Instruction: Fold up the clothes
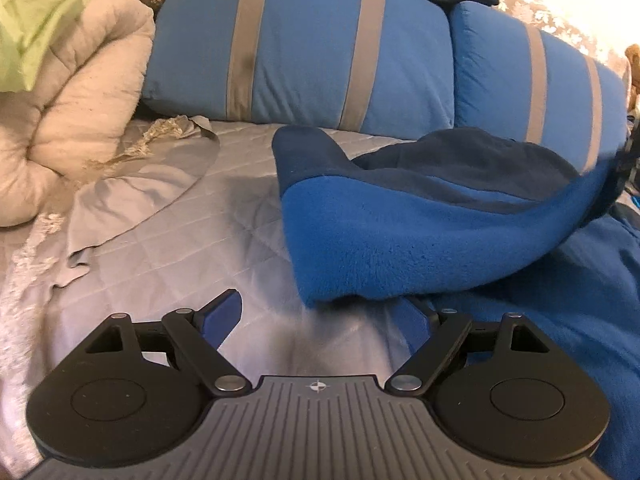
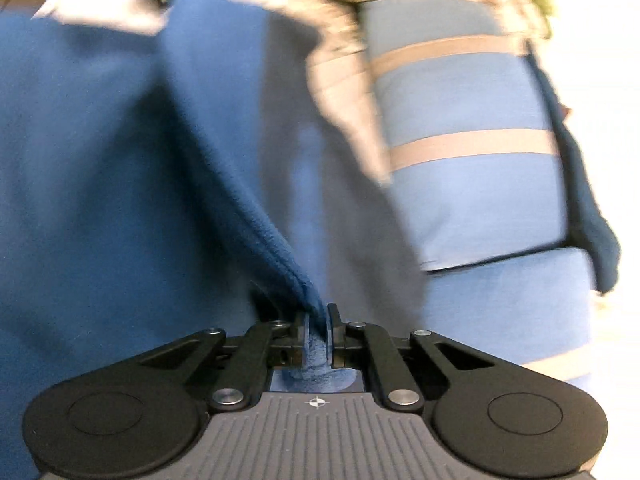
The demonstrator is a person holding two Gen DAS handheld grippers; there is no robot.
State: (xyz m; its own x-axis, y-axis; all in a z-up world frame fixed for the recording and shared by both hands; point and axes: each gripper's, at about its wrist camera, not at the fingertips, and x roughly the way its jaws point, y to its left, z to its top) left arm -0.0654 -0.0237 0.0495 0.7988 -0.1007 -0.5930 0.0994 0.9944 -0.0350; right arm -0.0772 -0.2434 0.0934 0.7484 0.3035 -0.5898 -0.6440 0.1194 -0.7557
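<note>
The blue fleece garment (image 1: 420, 236) lies on the pale quilted bedspread (image 1: 168, 232), filling the centre and right of my left wrist view, its darker inner side turned up along the top fold. My left tongs (image 1: 320, 320) point down at the bed at the bottom of the frame, jaws wide apart, nothing between them; the garment's lower edge hangs just above the right finger. In the blurred right wrist view, my right tongs (image 2: 318, 340) sit at bottom centre, tilted down, clamped together on a hemmed edge of the fleece, which rises to the upper left. Blue pillows with grey stripes (image 1: 304, 44) line the top. I can read no labels or writing.
</note>
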